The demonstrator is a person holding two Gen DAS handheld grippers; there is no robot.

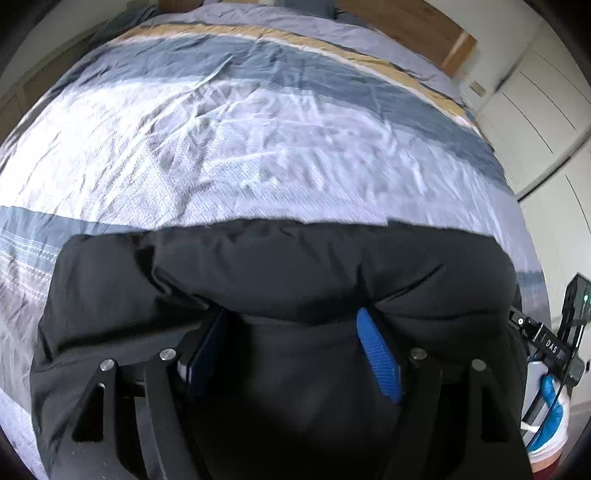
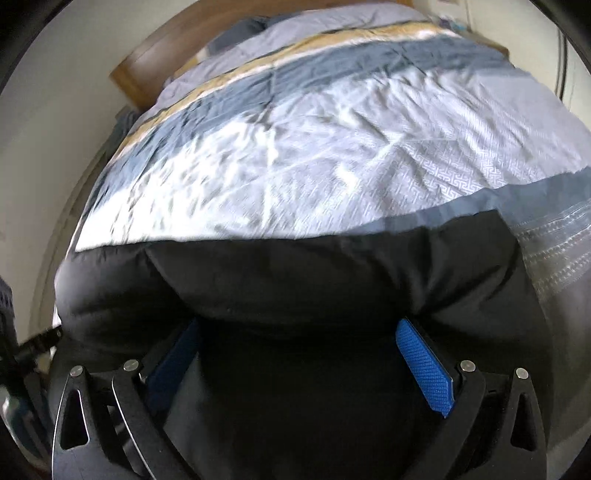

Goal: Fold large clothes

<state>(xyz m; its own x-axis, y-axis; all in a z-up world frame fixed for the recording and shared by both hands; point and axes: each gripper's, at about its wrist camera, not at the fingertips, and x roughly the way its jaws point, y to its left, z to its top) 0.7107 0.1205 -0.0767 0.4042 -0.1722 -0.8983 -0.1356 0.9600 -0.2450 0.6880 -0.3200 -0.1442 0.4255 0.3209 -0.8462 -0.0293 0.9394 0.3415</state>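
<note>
A black padded jacket (image 1: 288,266) lies at the near end of the bed (image 1: 258,147), spread across the quilt's grey border stripe, its far edge running level across the white patterned part of the cover. The left gripper (image 1: 291,350) points steeply down into the jacket, and a thick fold of the black cloth fills the space between its blue pads (image 1: 376,354); the jaws stand fairly wide, and I cannot tell whether they press the fold or only straddle it. The right gripper (image 2: 299,365) sits the same way on the jacket, a bulge of cloth between its blue pads (image 2: 424,369), jaws well apart, the grip again unclear. Beyond the jacket the quilt runs through a white field, a slate-blue band and a tan stripe to the pillows (image 1: 303,5) and wooden headboard (image 1: 402,18) at the bed's far end. To the bed's right stand pale cupboard doors (image 1: 535,110). A blue-gloved hand (image 1: 552,402) holds the right gripper's handle just right of the jacket.
</note>
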